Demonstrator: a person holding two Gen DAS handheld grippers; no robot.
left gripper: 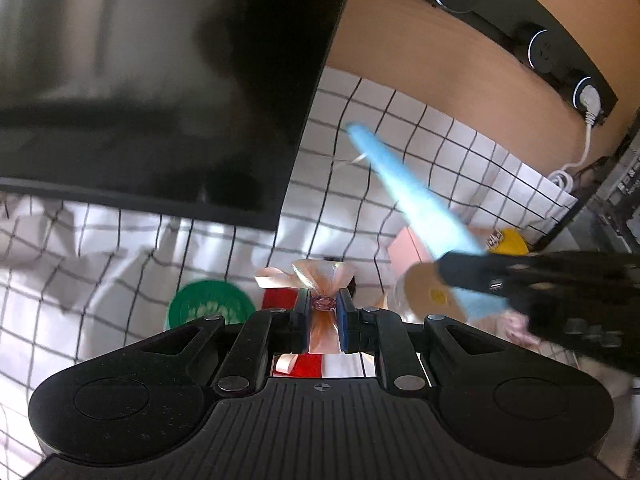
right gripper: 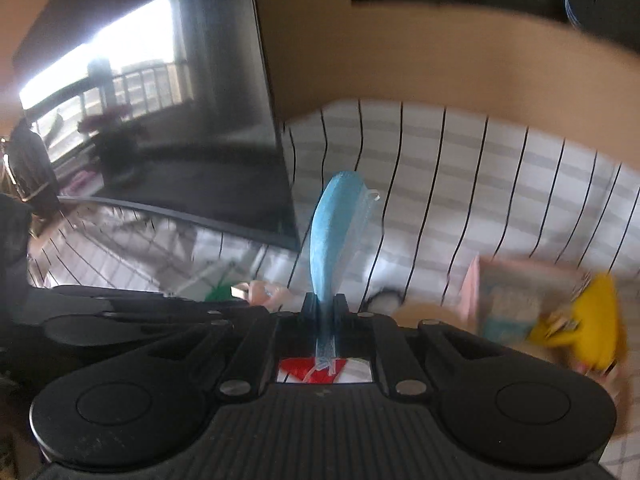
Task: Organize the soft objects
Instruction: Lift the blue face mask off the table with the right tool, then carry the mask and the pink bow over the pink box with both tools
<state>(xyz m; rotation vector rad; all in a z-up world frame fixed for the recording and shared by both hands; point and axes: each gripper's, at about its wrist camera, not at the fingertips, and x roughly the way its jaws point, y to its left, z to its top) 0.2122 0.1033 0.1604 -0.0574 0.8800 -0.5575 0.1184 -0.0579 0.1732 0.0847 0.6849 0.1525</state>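
Note:
My left gripper [left gripper: 323, 307] is shut on a peach translucent bag [left gripper: 323, 278] at its gathered neck, held above the checked cloth [left gripper: 420, 140]. My right gripper [right gripper: 325, 309] is shut on a folded blue face mask [right gripper: 330, 228] that sticks up from the jaws. In the left wrist view the right gripper [left gripper: 460, 276] reaches in from the right with the blue mask [left gripper: 404, 184] blurred and slanting up to the left. A yellow soft toy [right gripper: 592, 320] and a pink box [right gripper: 516, 296] lie at the right.
A black monitor [left gripper: 160, 80] stands at the left over the cloth. A green round lid [left gripper: 208, 308] lies below it. A black socket strip [left gripper: 520, 24] with a white plug runs along the tan wall. A red and white item [right gripper: 316, 372] lies under the grippers.

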